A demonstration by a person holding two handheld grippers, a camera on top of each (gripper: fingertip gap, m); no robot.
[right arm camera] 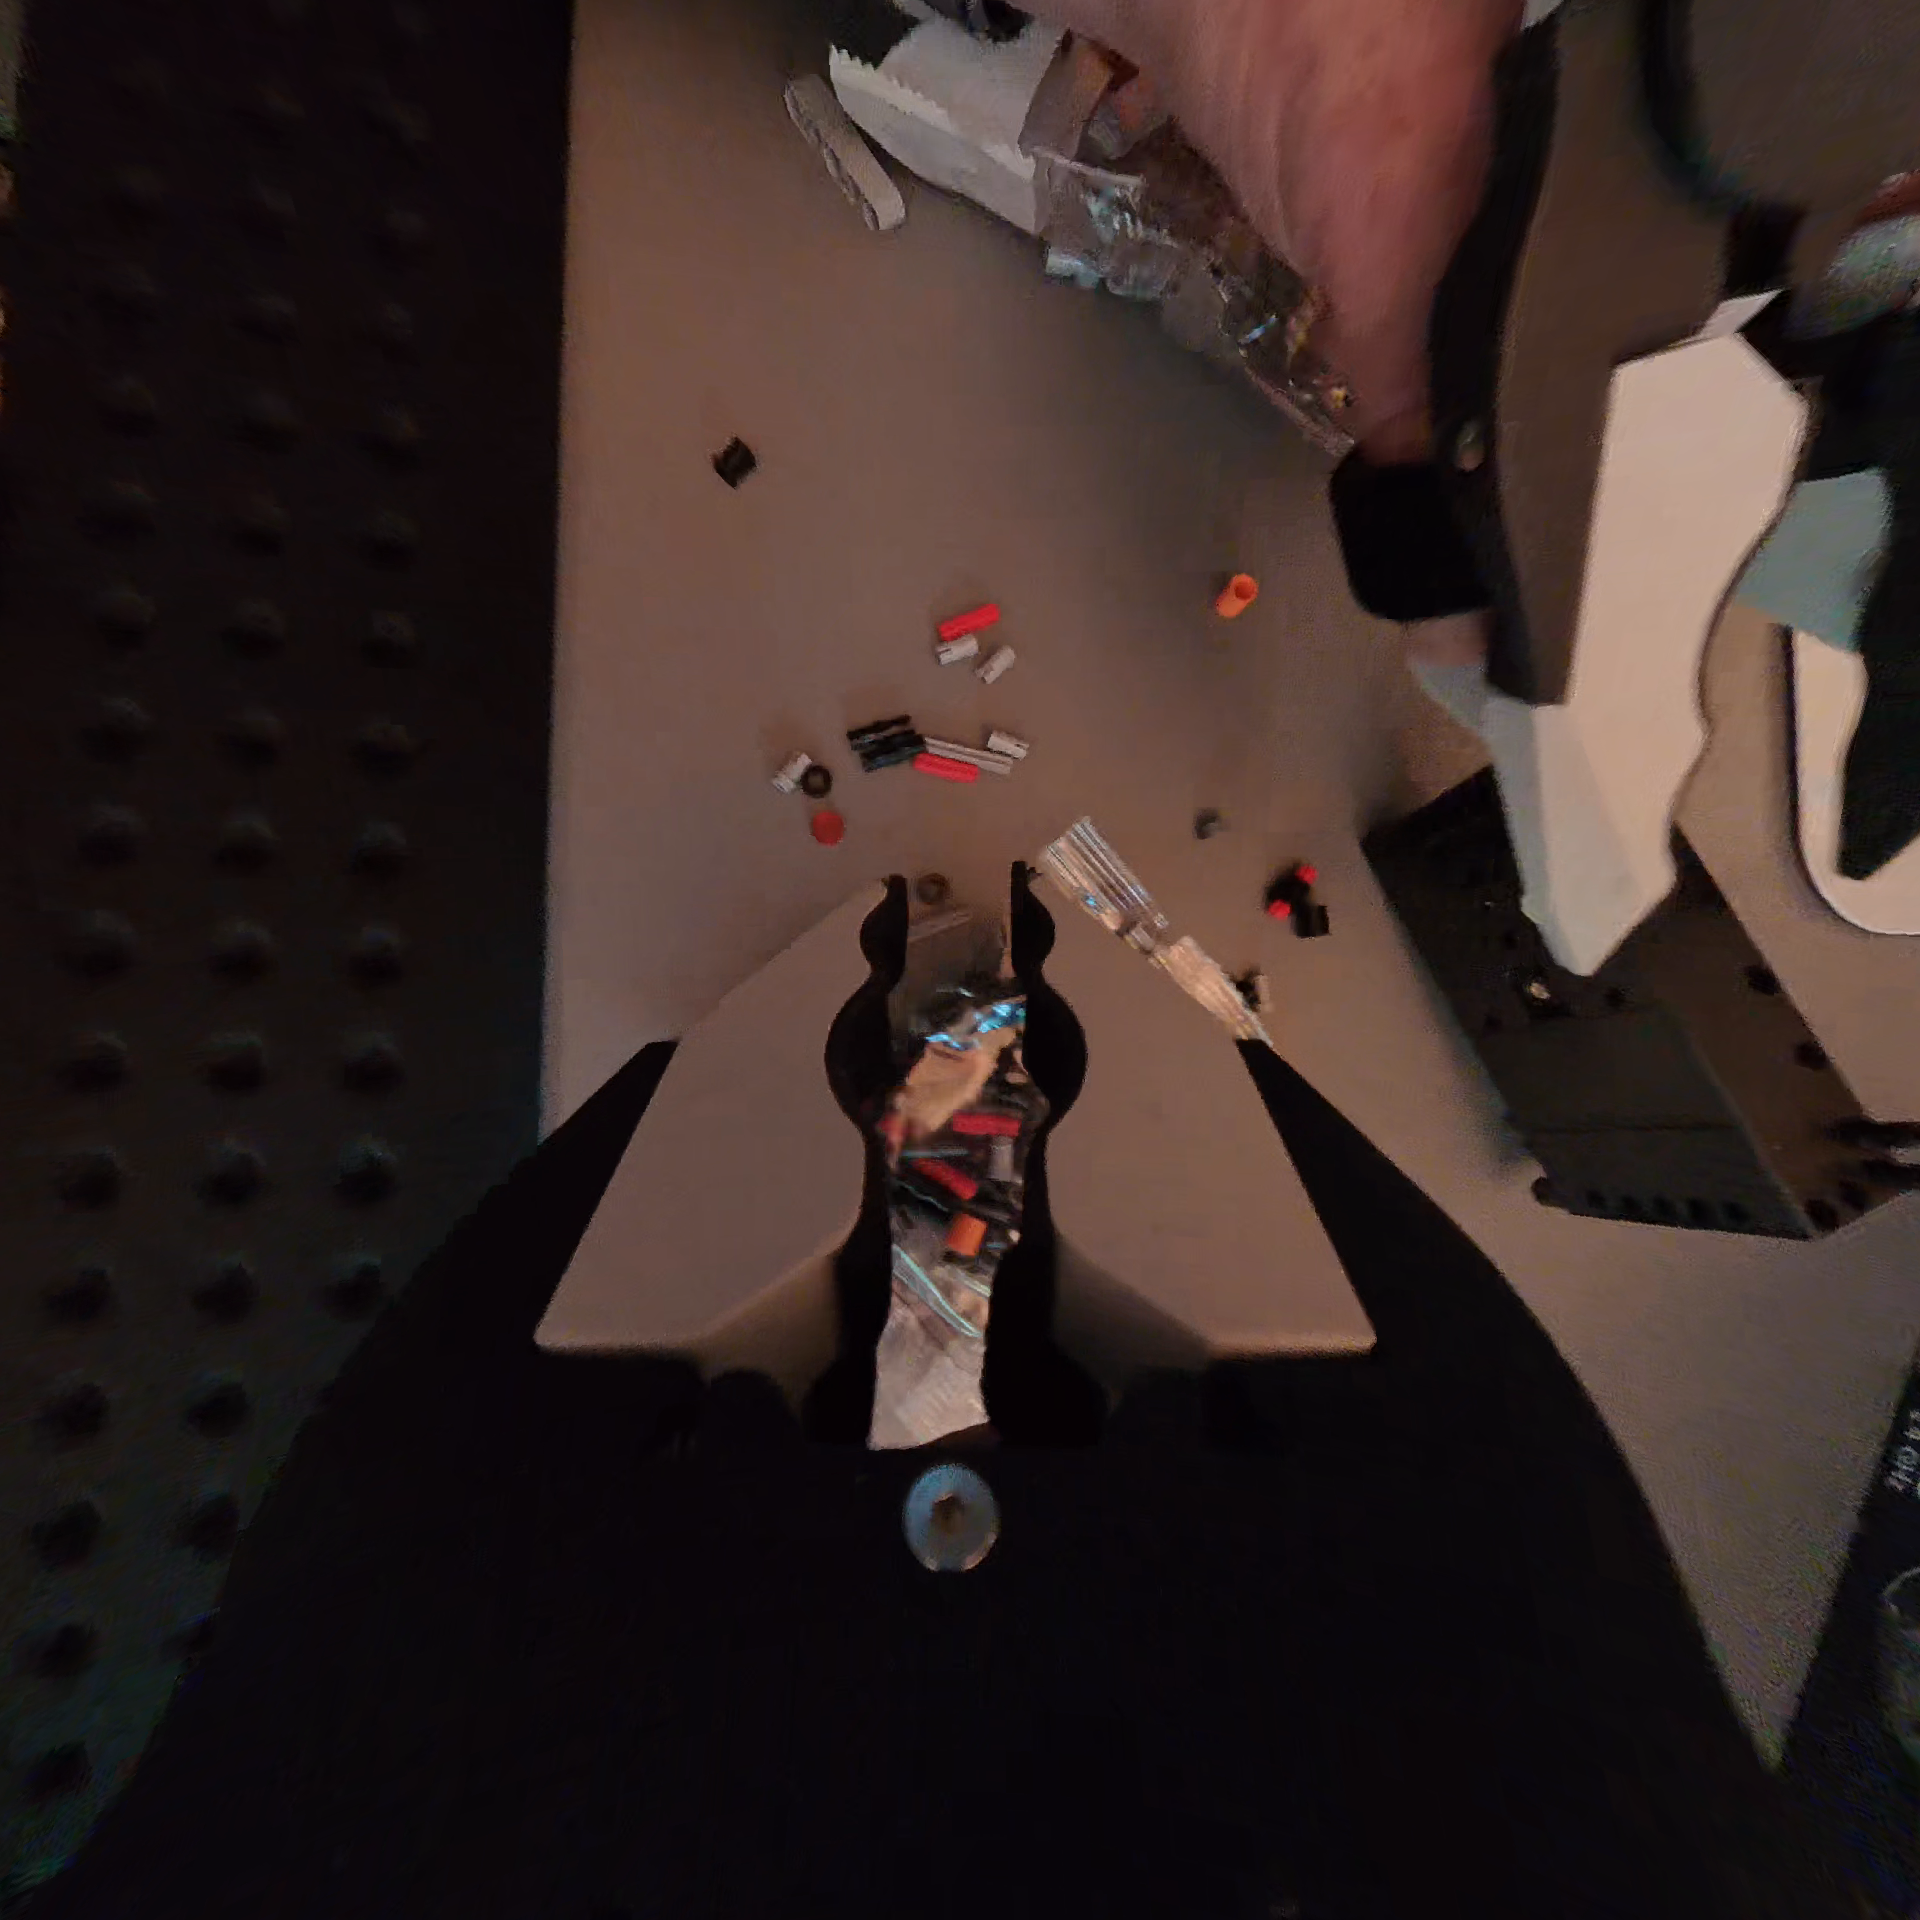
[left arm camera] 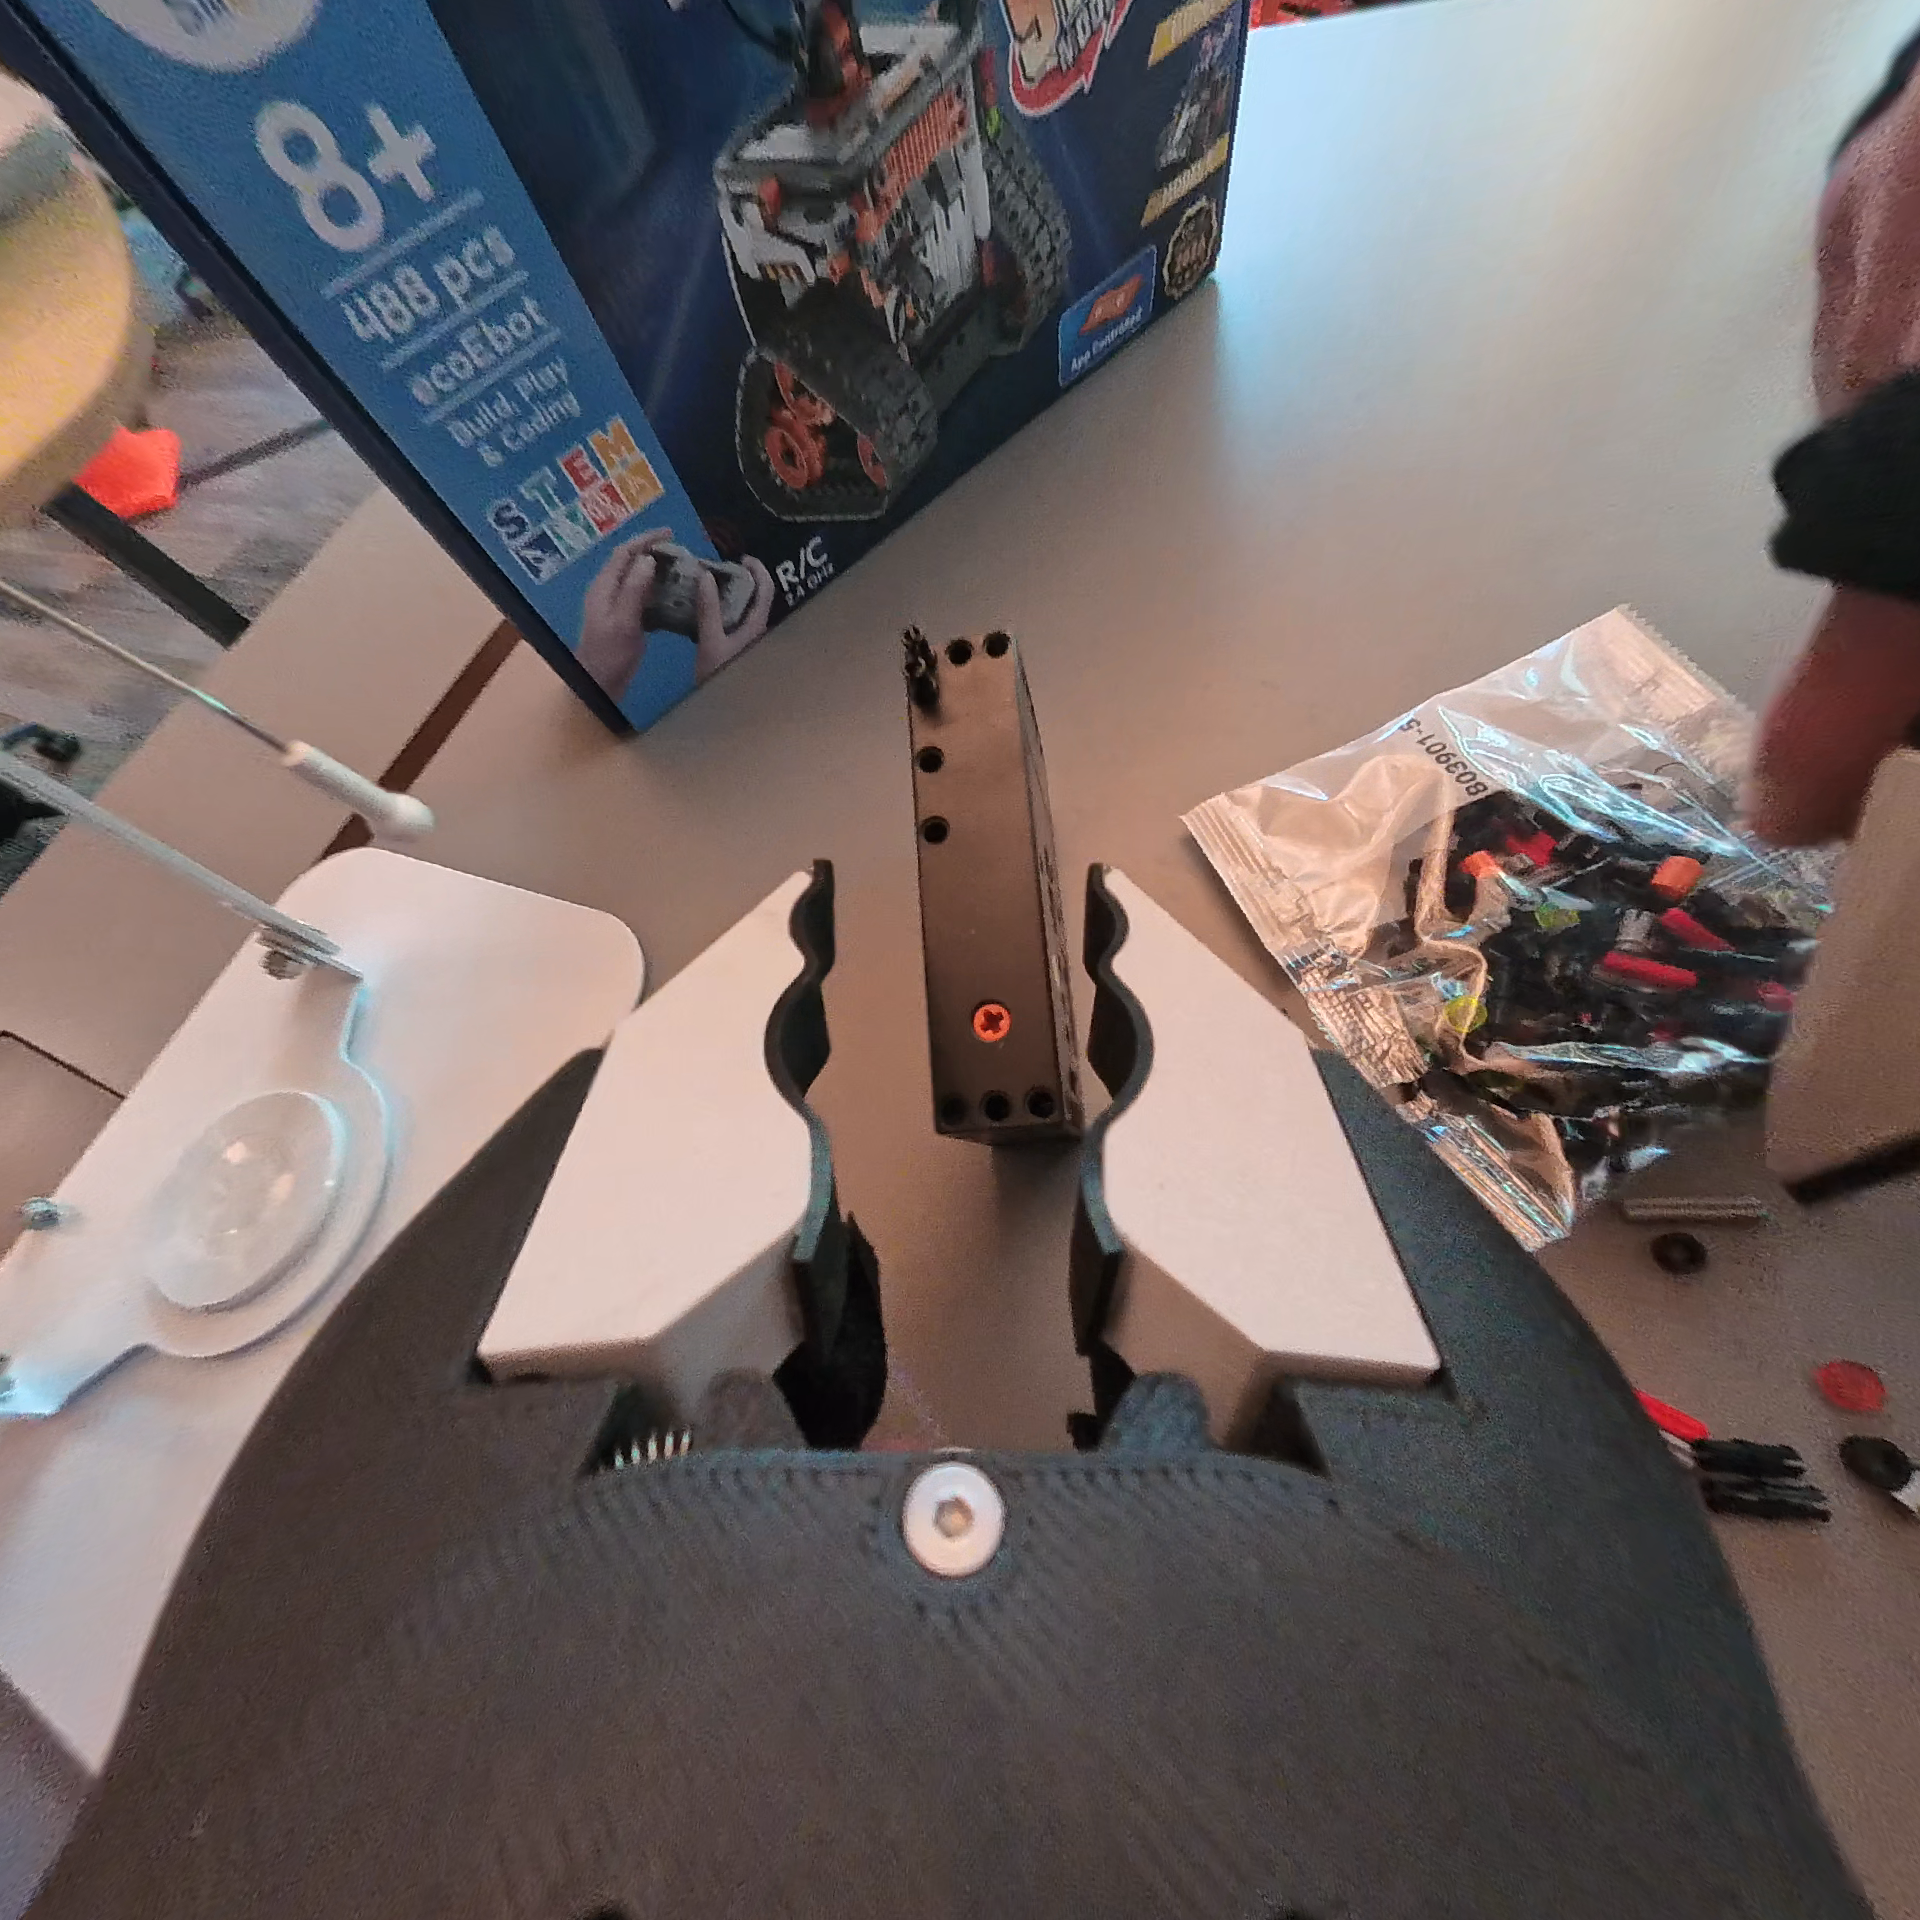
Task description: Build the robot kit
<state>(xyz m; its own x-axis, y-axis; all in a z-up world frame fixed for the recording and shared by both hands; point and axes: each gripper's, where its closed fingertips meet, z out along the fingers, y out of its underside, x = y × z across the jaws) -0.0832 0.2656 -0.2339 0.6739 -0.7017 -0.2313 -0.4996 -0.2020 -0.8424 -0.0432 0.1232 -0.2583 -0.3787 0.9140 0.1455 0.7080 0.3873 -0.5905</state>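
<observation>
Straddling a long black perforated block [left arm camera: 987, 894] that lies on the grey table [left arm camera: 1455, 312], the left gripper [left arm camera: 961, 883] has its jaws spread apart, with a clear gap on the left side and the right pad close beside the block. An orange pin sits in the block's side. Beyond it stands a blue toy kit box [left arm camera: 623, 312], and to the right lies a clear plastic bag of small parts [left arm camera: 1538, 966] beside a person's hand [left arm camera: 1860, 416]. The right gripper [right arm camera: 958, 883] is clenched on a crinkled clear bag of small parts [right arm camera: 956, 1164] caught between its pads. Loose red, black and grey pins [right arm camera: 935, 748] are scattered on the table just ahead of its tips
</observation>
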